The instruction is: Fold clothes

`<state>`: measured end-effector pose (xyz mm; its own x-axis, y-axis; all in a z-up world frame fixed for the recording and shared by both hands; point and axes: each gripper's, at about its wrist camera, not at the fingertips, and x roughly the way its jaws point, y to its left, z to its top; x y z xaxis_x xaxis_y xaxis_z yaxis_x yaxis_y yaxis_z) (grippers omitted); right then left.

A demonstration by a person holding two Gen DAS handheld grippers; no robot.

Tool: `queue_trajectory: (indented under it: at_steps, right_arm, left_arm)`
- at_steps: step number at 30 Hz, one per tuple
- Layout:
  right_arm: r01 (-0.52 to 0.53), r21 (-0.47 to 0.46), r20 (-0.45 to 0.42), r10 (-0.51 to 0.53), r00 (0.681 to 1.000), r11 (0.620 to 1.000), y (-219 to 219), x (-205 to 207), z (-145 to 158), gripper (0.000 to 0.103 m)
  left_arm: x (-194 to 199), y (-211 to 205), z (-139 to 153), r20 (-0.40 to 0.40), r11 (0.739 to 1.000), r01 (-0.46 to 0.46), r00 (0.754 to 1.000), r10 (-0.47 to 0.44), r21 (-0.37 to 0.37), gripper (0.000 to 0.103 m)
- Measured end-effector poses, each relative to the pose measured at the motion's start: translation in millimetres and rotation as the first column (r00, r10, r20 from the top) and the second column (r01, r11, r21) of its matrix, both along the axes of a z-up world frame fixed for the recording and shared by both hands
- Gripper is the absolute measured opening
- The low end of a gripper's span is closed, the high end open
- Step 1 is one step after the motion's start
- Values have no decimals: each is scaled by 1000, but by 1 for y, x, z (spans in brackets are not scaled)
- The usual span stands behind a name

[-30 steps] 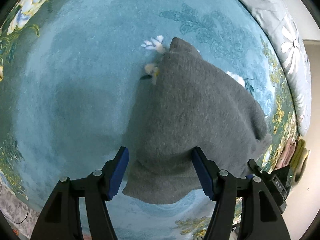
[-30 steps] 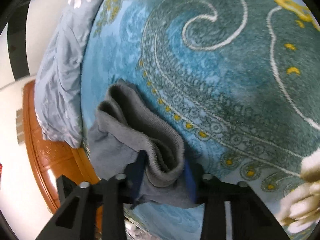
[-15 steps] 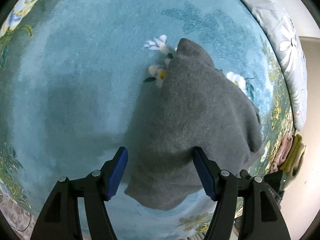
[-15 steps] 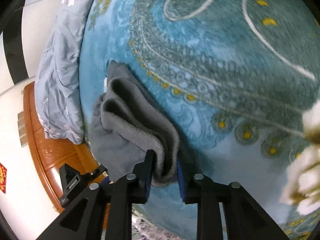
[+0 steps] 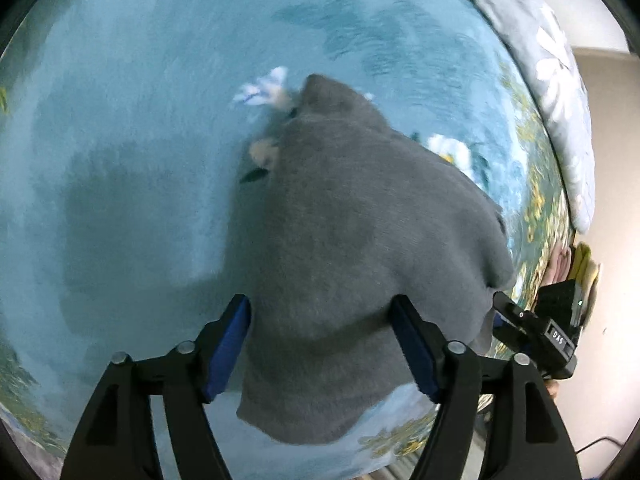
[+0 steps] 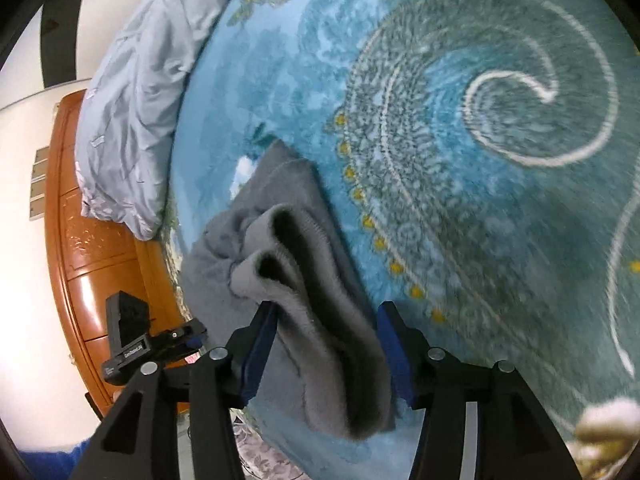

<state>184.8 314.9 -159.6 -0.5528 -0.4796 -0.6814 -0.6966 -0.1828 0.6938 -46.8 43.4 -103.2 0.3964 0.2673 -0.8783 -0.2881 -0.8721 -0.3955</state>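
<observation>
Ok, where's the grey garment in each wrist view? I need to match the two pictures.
Left wrist: the grey garment fills the centre, running from mid-frame down between the open jaws of the left gripper.
Right wrist: the grey garment sits lower centre-left, its doubled edge between the open jaws of the right gripper.
Shared landmark: the pale blue-grey duvet, upper right in the left view, upper left in the right view.

soft even light, motion blur, fisheye-warped dark edges
</observation>
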Motion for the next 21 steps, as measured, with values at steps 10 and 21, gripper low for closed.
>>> queue_trajectory:
  at_steps: [10,21]
  right_arm:
    - [-16,-18,2,16,1000,1000,-10,-26,-10,58]
    - [125,-14,90,-123,988,992,-20,-15,6,26]
  left_arm:
    - [2,-12,-13,21,991,-133,991,133,0,82]
    - [22,13,27,-98,994,-86,992,80,-67,26]
